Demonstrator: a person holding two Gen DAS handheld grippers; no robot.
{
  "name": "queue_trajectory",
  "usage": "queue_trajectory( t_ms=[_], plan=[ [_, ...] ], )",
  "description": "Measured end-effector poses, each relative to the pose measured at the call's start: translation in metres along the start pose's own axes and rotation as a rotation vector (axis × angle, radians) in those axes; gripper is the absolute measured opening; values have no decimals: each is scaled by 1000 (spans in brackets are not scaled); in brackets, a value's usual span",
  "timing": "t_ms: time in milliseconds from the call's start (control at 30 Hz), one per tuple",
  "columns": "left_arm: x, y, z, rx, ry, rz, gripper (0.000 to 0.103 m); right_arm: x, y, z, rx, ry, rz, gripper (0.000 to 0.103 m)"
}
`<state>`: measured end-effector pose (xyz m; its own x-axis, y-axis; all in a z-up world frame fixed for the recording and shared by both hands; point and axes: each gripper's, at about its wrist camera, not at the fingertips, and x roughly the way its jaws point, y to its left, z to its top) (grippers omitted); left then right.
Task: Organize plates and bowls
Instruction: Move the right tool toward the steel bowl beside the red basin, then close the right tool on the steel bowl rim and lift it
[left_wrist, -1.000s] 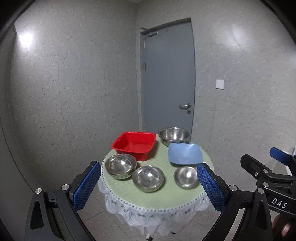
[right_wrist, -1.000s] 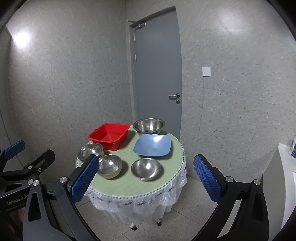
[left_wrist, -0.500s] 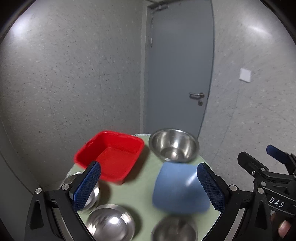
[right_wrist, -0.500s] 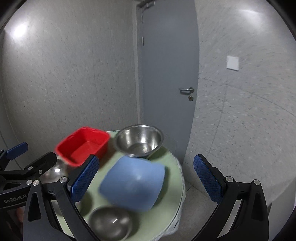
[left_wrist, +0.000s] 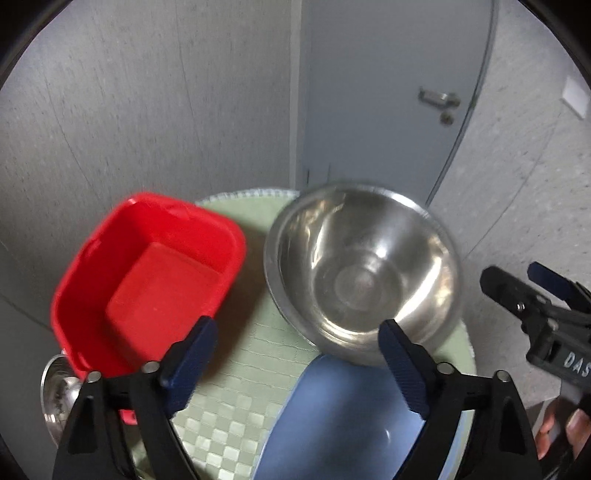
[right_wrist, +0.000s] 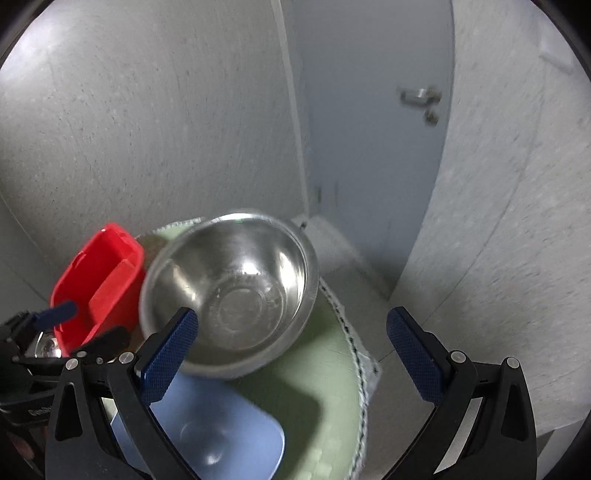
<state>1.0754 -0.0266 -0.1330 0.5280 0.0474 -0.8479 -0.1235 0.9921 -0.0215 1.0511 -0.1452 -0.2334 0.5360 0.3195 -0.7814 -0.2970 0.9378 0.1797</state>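
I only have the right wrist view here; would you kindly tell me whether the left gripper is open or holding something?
Observer: The left gripper is open, with nothing between its fingers.
Operator: Thank you. I see only part of the red plastic tub; is anything inside it?
Observer: No. The left wrist view shows the whole floor of the red plastic tub, and it is bare.
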Motion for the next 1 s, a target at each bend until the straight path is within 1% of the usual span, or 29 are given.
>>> queue_trajectory(
  t_ms=[67,100,167,200,233,267,300,367,400,467,500,533,567,600,733,867,1000],
  plan=[
    [25,-3,12,-10,39,-4,81,18,-7,4,15,45,24,102],
    [39,-5,18,-19,55,-10,76,28,-11,6,18,63,38,101],
    [53,-6,20,-33,80,-23,72,45,-17,8,28,99,50,94],
    [64,-7,27,-39,95,-30,71,54,-21,8,40,121,69,92],
    [67,-6,25,-42,102,-29,71,61,-23,9,50,139,86,87],
    [76,-6,30,-45,115,-28,68,67,-27,9,61,159,101,80],
    [90,-7,36,-52,136,-30,62,73,-28,11,67,169,113,76],
    [108,-4,42,-63,172,-44,55,83,-30,10,75,193,138,62],
    [120,-4,46,-68,189,-46,50,86,-31,9,83,202,162,58],
    [132,-3,45,-63,197,-40,44,92,-33,9,86,216,190,37],
    [140,-3,48,-63,200,-37,37,94,-32,8,86,220,199,33],
    [145,-3,50,-61,199,-39,34,97,-32,8,83,225,211,28],
    [148,-2,47,-59,190,-37,31,97,-31,7,79,223,206,28],
    [149,-1,47,-54,178,-40,30,95,-31,7,70,215,197,28],
    [154,-3,53,-38,117,-71,31,87,-29,7,48,183,164,28],
    [139,-5,59,-24,31,-102,31,63,-18,9,30,130,128,28],
    [116,9,64,-33,-51,-130,30,32,5,18,-10,77,110,28]
  ],
)
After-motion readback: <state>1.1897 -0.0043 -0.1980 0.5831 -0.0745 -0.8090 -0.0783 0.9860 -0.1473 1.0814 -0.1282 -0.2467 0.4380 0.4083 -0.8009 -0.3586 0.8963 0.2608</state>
